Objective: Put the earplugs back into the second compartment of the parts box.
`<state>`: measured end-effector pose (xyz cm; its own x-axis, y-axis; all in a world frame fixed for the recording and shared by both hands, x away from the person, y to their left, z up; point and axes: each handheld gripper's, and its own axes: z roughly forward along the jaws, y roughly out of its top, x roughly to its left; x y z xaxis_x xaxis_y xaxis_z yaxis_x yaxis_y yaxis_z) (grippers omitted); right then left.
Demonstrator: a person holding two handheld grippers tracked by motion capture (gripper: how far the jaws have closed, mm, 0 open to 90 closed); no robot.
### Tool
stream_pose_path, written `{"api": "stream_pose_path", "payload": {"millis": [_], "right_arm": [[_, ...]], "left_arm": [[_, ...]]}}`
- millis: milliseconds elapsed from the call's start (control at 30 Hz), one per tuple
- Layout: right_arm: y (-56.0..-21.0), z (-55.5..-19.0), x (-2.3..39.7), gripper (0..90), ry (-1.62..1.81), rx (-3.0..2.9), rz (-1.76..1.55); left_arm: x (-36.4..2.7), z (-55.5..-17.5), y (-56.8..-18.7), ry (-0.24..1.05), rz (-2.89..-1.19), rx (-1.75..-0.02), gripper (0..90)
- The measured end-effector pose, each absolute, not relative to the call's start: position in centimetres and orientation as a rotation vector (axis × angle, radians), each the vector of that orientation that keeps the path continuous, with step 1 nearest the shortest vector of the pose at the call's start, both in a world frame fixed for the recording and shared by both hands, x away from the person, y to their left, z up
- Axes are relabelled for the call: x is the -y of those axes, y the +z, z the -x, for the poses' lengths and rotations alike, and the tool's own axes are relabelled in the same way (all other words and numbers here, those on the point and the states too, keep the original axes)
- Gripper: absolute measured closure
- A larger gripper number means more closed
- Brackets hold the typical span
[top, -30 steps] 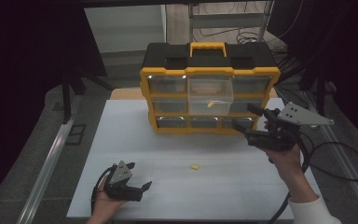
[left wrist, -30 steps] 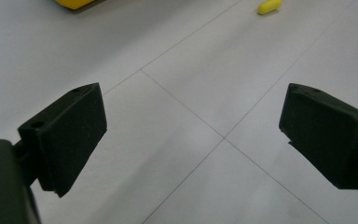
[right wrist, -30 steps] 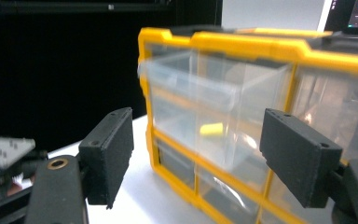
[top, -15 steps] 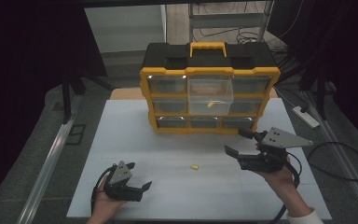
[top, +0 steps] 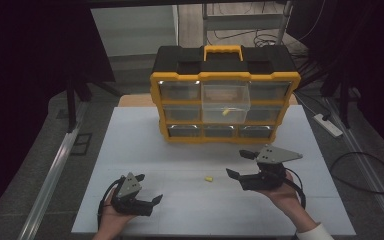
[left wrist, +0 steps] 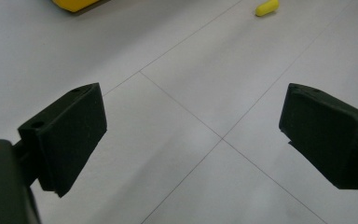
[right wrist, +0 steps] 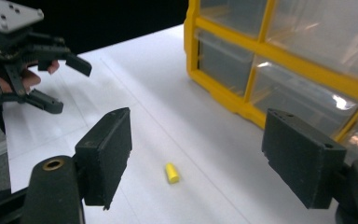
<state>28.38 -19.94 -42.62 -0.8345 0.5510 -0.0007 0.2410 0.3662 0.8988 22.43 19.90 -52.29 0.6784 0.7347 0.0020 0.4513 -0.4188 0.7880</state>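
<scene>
While the right tongs (top: 241,164), jaws spread and empty, approach the yellow plug (top: 208,179) lying just ahead of them on the table (top: 130,150), the left tongs (top: 149,191) rest apart, likewise open. Next: straddle the plug, then close.

Organizer (right wrist: 279,60) cut off by top and right edges in right gripper view; a mere yellow corner (left wrist: 72,4) at top edge in left gripper view. Drawer contents too dim to identify in high view, save one small yellow piece (top: 225,112) of unclear kind. Left hand (top: 111,220) cropped by bottom edge. Right sleeve (top: 314,233) cropped likewise. Yellow piece on table (top: 208,178) too small for shape in high view.
</scene>
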Motion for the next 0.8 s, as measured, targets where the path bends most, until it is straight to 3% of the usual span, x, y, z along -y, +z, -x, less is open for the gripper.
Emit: {"api": "stream_pose_path", "payload": {"millis": [800], "right_arm": [[-46.7, -29.7, 16.2, 24.5, 1.193, -2.569, -0.683]], "left_arm": [[-19.9, -22.4, -52.2, 0.449, -2.081, -0.908, 7.6]]}}
